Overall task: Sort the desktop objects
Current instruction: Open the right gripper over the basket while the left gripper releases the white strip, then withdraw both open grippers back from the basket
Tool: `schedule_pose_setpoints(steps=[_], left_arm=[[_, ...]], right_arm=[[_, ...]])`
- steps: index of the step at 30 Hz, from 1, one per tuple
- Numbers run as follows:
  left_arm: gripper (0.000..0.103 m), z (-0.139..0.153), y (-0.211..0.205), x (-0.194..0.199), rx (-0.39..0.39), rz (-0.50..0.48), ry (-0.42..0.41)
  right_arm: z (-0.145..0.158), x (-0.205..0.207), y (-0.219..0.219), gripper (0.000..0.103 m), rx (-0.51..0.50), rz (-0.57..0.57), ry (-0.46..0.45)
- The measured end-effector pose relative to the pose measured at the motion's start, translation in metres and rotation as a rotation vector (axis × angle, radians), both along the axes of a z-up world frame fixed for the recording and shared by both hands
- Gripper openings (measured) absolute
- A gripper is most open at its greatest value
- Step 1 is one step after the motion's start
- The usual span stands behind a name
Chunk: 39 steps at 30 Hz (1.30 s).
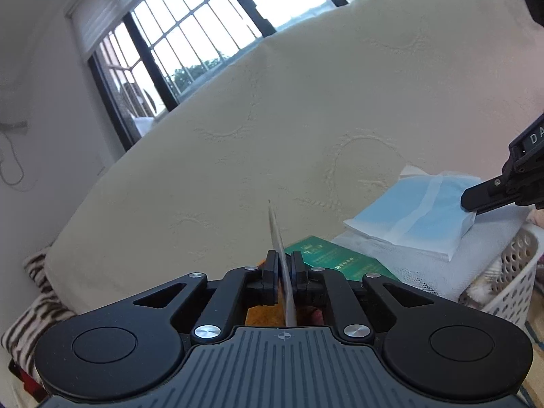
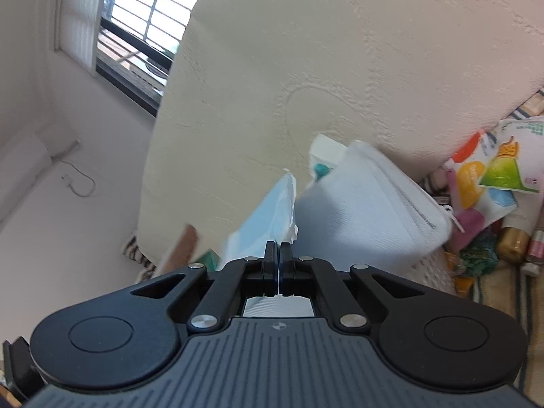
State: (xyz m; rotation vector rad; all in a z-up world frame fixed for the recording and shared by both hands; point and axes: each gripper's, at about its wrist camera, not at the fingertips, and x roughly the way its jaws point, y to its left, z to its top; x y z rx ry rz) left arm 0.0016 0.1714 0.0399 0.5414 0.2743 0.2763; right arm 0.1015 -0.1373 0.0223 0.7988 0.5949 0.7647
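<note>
Where the cream mattress (image 1: pixel 306 119) leans, a barred window (image 1: pixel 190 34) shows behind.

One thin flat card (image 1: pixel 279 248), one green box (image 1: pixel 335 261), one blue-and-white packet (image 1: pixel 413 216), one white zip pouch (image 2: pixel 367 210) and one white perforated basket (image 1: pixel 510 285) can be counted. The right wrist view adds one colourful printed pack (image 2: pixel 493 170) and two small bottles (image 2: pixel 515 241), partly hidden. One pale quilted mattress (image 1: pixel 272 119) stands behind them all.
</note>
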Motion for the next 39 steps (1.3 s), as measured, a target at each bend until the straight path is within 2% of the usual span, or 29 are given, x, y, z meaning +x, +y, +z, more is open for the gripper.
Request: schedule_pose_setpoints(steps=[4,6,8,9,11,14,15,26,32,39], left_arm=[[0.013,-0.003,-0.01,0.007,0.021,-0.032,0.013],[0.022,-0.006,-0.011,0.008,0.024,-0.046,0.021],[0.028,-0.007,-0.013,0.01,0.029,-0.049,0.02],[0.041,-0.008,-0.014,0.01,0.027,-0.053,0.021],[0.057,-0.009,-0.014,0.012,0.02,-0.051,0.009],[0.074,-0.012,-0.015,0.011,-0.004,-0.049,0.0],[0.076,-0.014,-0.015,0.011,-0.01,-0.046,-0.006],[0.084,-0.008,-0.008,-0.001,-0.059,-0.042,-0.065],[0.087,0.0,-0.002,-0.002,-0.128,-0.04,-0.079],[0.089,0.004,0.003,-0.004,-0.186,0.053,-0.1]], right_arm=[[-0.001,-0.007,-0.001,0.007,-0.044,0.001,0.012],[-0.002,-0.005,-0.006,0.024,-0.057,-0.001,0.031],[0.001,-0.008,-0.009,0.037,-0.074,-0.015,0.014],[0.003,-0.01,-0.01,0.046,-0.087,-0.023,-0.001],[0.007,-0.016,-0.013,0.055,-0.111,-0.034,-0.029],[0.015,-0.02,-0.013,0.055,-0.157,-0.042,-0.067],[0.017,-0.022,-0.013,0.055,-0.174,-0.046,-0.078],[0.017,-0.029,0.008,0.054,-0.265,-0.005,-0.124],[0.024,-0.038,0.002,0.061,-0.315,-0.009,-0.158],[0.029,-0.048,0.001,0.061,-0.363,-0.03,-0.178]])
